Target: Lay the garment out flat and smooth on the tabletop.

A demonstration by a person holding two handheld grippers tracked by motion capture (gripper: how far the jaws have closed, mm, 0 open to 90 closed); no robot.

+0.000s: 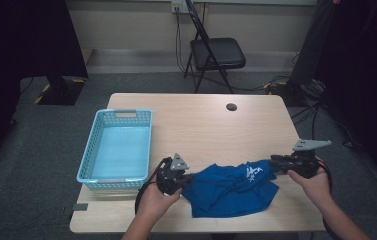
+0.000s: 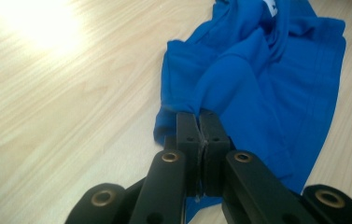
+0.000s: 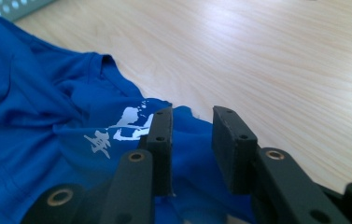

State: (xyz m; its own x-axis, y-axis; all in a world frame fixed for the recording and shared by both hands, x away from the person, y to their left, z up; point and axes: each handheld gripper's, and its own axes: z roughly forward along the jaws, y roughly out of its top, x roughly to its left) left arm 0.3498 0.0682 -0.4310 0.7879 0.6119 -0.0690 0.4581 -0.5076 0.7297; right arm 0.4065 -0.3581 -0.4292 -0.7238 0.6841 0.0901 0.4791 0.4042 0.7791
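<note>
A crumpled blue shirt (image 1: 231, 187) with white print lies near the front edge of the wooden table (image 1: 201, 120). My left gripper (image 1: 188, 177) is at the shirt's left end. In the left gripper view the jaws (image 2: 200, 114) are pressed together on a fold of the blue cloth (image 2: 267, 79). My right gripper (image 1: 272, 162) is at the shirt's right end. In the right gripper view its jaws (image 3: 192, 114) stand apart over the shirt's edge (image 3: 47, 116), beside the white print (image 3: 127, 123), with no cloth pinched between the pads.
A light blue plastic basket (image 1: 83, 165) stands on the table's left side, just left of my left hand. A small black round cap (image 1: 231, 107) sits in the tabletop at the back. A black folding chair (image 1: 216, 52) stands beyond the table.
</note>
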